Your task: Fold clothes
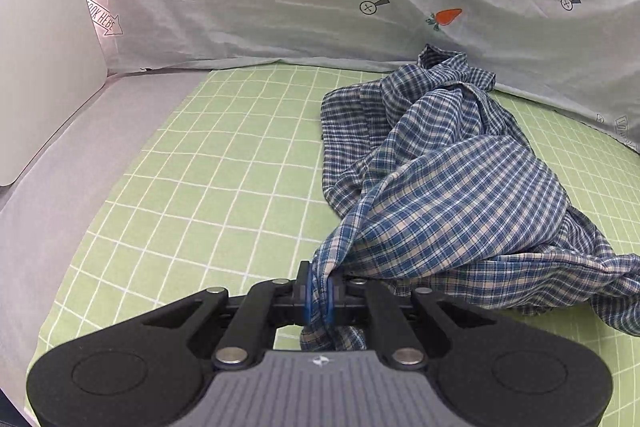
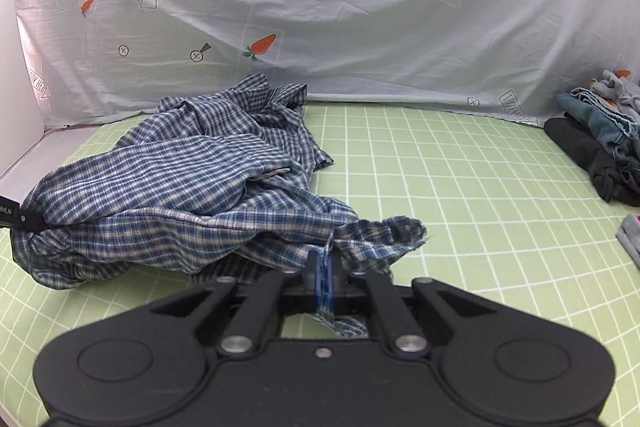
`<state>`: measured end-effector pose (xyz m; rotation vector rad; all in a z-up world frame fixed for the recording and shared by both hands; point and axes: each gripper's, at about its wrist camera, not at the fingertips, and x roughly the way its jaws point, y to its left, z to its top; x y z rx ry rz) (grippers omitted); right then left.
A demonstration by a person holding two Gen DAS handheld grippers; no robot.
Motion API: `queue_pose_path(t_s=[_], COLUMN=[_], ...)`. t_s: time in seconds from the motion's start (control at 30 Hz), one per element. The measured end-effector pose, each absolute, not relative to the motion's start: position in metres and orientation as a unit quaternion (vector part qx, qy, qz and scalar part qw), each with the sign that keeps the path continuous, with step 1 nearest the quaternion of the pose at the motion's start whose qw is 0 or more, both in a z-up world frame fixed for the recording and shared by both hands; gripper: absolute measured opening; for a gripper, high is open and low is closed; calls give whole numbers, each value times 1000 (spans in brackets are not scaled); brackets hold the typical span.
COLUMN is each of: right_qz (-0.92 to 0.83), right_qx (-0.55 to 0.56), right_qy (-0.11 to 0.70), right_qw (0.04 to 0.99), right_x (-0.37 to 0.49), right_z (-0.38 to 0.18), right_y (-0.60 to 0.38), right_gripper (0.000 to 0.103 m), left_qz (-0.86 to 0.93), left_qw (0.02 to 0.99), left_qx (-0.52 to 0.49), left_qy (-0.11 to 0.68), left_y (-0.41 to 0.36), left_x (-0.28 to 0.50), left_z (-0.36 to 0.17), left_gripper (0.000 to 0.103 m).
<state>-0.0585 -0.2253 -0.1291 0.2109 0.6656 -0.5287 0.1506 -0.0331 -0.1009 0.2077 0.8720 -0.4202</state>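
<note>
A crumpled blue and white plaid shirt (image 1: 448, 187) lies in a heap on the green checked cloth (image 1: 208, 179). My left gripper (image 1: 320, 283) is shut on a bunched edge of the shirt at its near side. The shirt also shows in the right wrist view (image 2: 168, 187). My right gripper (image 2: 325, 267) is shut on another bunched edge of it, near a frayed end. The left gripper's black tip (image 2: 16, 219) shows at the left edge of the right wrist view, clamped on the shirt.
A pale sheet with carrot prints (image 2: 360, 27) hangs as a backdrop behind the surface. A white panel (image 1: 36, 47) stands at the left. A pile of dark and denim clothes (image 2: 600, 147) lies at the far right, with a grey and pink item (image 2: 632, 239) nearer.
</note>
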Motion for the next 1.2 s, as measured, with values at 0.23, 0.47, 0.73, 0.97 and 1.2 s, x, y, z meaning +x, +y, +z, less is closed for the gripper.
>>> queue_pose_path(t_s=[0.23, 0.47, 0.73, 0.97, 1.2], right_qz=[-286, -356, -345, -306, -252], right_qx=[122, 140, 143, 154, 179], right_qy=[347, 278, 290, 312, 347], right_qw=[885, 881, 881, 886, 885], right_x=[-66, -87, -79, -61, -28], right_z=[-138, -105, -104, -112, -134], right_y=[-213, -233, -271, -313, -348], right_gripper=[17, 44, 51, 62, 57], left_qz=[-211, -202, -168, -194, -214], left_qw=[868, 870, 893, 899, 874], left_qx=[116, 87, 0, 1, 32], left_qy=[434, 441, 418, 393, 436], left_y=[-17, -8, -3, -53, -112], left_x=[165, 164, 161, 152, 161], left_z=[-106, -96, -58, -43, -82], left_gripper=[28, 41, 55, 66, 66])
